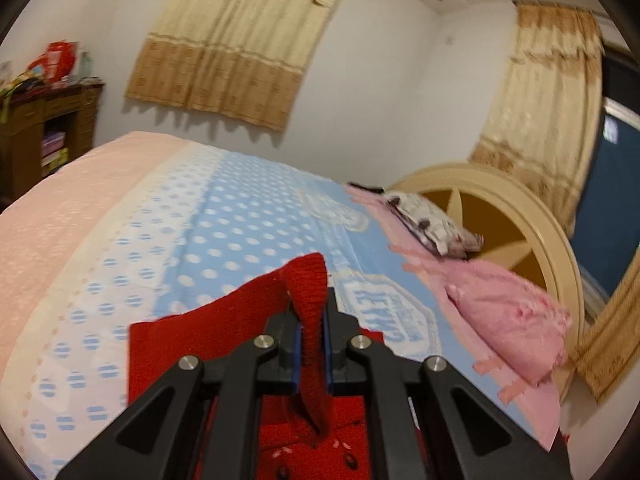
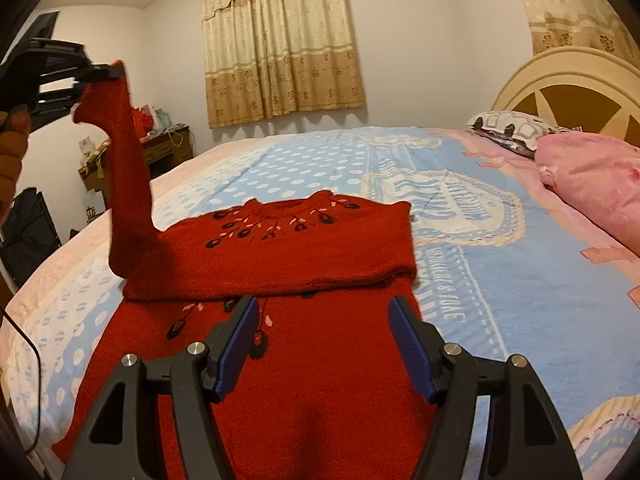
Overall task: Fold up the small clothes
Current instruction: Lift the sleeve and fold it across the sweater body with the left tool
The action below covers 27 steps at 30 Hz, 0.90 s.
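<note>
A red knitted sweater (image 2: 296, 264) with dark and pink embroidery lies on the bed, its right sleeve folded across the chest. My left gripper (image 2: 94, 78) is shut on the cuff of the left sleeve (image 2: 128, 168) and holds it high above the bed at the far left. In the left wrist view the red sleeve cuff (image 1: 310, 300) is pinched between the blue pads of the left gripper (image 1: 311, 320). My right gripper (image 2: 322, 316) hovers open over the sweater's lower body, nothing between its fingers.
The bed has a blue dotted cover (image 2: 472, 248) with a pale pink strip on the left. A pink pillow (image 2: 592, 176) and a patterned pillow (image 2: 508, 128) lie by the cream headboard (image 2: 572, 88). A wooden cabinet (image 1: 44, 132) stands beyond the bed; curtains hang behind.
</note>
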### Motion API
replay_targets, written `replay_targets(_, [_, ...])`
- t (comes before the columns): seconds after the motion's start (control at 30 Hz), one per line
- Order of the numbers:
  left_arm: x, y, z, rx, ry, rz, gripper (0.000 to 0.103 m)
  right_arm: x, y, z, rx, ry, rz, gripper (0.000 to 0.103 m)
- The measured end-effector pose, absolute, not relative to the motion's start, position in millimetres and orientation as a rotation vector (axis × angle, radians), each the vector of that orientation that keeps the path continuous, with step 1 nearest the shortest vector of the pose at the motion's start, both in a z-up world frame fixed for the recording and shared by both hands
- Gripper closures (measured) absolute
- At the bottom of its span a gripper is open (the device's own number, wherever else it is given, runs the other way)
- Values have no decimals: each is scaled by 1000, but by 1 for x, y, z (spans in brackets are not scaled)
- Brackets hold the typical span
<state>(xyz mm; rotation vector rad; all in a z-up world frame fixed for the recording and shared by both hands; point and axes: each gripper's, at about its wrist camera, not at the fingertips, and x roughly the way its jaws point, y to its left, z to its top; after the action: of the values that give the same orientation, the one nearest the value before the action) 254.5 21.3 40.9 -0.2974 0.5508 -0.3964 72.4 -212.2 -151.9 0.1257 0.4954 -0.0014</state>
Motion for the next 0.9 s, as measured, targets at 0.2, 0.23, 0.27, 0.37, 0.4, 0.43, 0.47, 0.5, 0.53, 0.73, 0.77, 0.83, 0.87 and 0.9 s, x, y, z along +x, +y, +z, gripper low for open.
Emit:
replay_targets(0.2, [269,-37,18,-256,616,-461,95,72,-222,-154,168,496,-14,35])
replay_targets(0.23, [271,-46,11,-243,626,-462,95,73,-222,-155,172,499,-14,35])
replay_targets(0.27, [273,-55,5,-233,637,-463,95,73,-223,-155,178,501,-11,35])
replay_targets(0.37, [279,-76,-16,-195,673,-457,95,74,-222,-158,183,506,-2,35])
replay_targets(0.4, [280,-81,-21,-181,677,-453,95,75,-222,-159,183,510,-1,35])
replay_targets(0.43, [282,-88,-31,-158,682,-442,95,76,-221,-161,184,515,2,35])
replay_targets(0.47, [283,-96,-38,-136,687,-433,93,76,-221,-162,185,518,4,35])
replay_targets(0.5, [284,-99,-42,-119,694,-427,92,77,-221,-163,185,524,5,35])
replay_targets(0.53, [285,-104,-49,-88,707,-408,89,77,-221,-164,185,527,5,35])
replay_targets(0.73, [262,-104,-59,87,661,-346,37,79,-223,-169,197,542,8,35])
replay_targets(0.77, [254,-100,-59,112,642,-343,33,80,-223,-170,196,544,9,35])
replay_targets(0.83, [239,-83,-64,185,608,-296,25,81,-222,-172,192,549,9,35])
replay_targets(0.87, [235,-75,-67,210,602,-268,25,81,-221,-172,189,552,10,35])
replay_targets(0.9, [230,-62,-72,236,594,-227,25,81,-221,-173,186,557,13,35])
